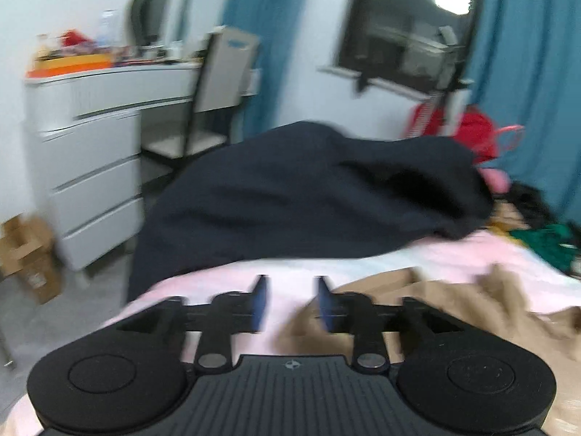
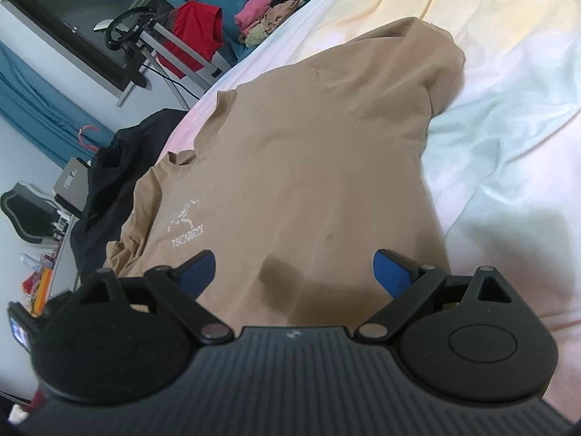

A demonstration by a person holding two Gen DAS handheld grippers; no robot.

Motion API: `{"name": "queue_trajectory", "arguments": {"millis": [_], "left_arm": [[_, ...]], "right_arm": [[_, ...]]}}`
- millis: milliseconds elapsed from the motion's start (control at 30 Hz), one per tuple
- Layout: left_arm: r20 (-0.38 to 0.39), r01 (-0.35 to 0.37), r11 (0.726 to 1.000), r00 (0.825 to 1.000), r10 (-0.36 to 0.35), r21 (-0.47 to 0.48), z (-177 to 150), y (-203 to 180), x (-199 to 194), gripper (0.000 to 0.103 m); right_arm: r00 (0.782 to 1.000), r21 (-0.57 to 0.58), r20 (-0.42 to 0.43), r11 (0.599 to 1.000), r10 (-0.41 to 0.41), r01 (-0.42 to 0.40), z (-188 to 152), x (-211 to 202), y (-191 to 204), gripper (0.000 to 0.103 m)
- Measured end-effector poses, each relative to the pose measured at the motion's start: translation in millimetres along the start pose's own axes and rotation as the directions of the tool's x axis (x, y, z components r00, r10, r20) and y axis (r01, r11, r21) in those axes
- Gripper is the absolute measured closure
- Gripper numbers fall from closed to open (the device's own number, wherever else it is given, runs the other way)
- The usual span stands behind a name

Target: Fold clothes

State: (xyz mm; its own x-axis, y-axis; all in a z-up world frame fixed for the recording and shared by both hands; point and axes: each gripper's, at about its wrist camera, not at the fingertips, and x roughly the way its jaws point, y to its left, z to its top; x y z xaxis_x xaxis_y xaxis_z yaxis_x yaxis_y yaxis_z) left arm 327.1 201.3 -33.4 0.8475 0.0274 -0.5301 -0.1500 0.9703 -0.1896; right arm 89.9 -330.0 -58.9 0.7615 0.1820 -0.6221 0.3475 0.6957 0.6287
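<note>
A tan T-shirt (image 2: 301, 167) with a white chest logo lies spread on the pale pink bed sheet (image 2: 508, 116), one sleeve folded over at the far end. My right gripper (image 2: 294, 272) hovers open just above its lower part, blue pads wide apart with nothing between them. In the left wrist view, my left gripper (image 1: 292, 303) is open with a narrower gap, over the sheet (image 1: 225, 283) beside a rumpled edge of the tan shirt (image 1: 435, 298). Beyond it a dark navy garment (image 1: 308, 196) is heaped at the bed's edge; it also shows as a dark heap (image 2: 109, 189) left of the shirt.
A white dresser (image 1: 98, 152) with clutter on top and a chair (image 1: 214, 94) stand left of the bed. Cardboard boxes (image 1: 29, 254) sit on the floor. A pile of clothes (image 2: 283, 3) lies at the bed's far end. Teal curtains (image 1: 526, 72) flank a dark window.
</note>
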Motion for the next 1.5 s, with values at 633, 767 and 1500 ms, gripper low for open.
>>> {"name": "queue_trajectory", "arguments": {"millis": [633,767,1500], "left_arm": [[-0.096,0.149,0.988,0.984,-0.151,-0.034,3.7,-58.7,58.0,0.098],[0.017,-0.034,0.998,0.999,0.035,-0.060,24.5,-40.1,55.1,0.095],[-0.057,0.202,0.960,0.979,-0.194,0.194,-91.9,-78.9,-179.3,0.004]], "right_arm": [[0.999,-0.023,-0.017,0.999,-0.031,0.031,-2.2,13.4,0.6,0.008],[0.999,-0.072,0.006,0.996,-0.046,0.046,-3.4,12.6,6.9,0.008],[0.958,-0.398,0.286,0.905,-0.034,0.151,-17.0,-30.5,49.0,0.008]]}}
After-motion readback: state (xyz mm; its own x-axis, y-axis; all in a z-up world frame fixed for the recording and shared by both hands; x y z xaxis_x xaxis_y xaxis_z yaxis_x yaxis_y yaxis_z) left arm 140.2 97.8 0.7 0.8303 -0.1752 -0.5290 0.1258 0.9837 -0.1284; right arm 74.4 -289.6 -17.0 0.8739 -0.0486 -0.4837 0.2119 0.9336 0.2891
